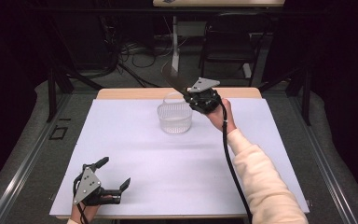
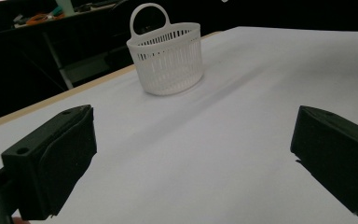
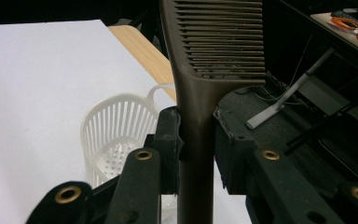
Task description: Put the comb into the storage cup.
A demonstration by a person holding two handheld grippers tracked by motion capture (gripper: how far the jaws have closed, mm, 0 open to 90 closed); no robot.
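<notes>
Worktop (image 1: 135, 154) w/ white sheet, bare wood strip along far edge. Behind it: black folding chair (image 1: 230, 44), white pole/leg (image 1: 175, 42), cable tangle (image 1: 135, 51) on grey floor. 2nd tabletop (image 1: 216, 3) at top edge. Black tape square (image 1: 58, 133) on floor, left side.

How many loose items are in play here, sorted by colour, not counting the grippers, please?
White: 1, the slatted plastic basket standing on the table.
Dark brown: 1, the comb clamped by its handle in the right gripper, beside the basket.
Total: 2.
The left gripper holds nothing, jaws apart.
</notes>
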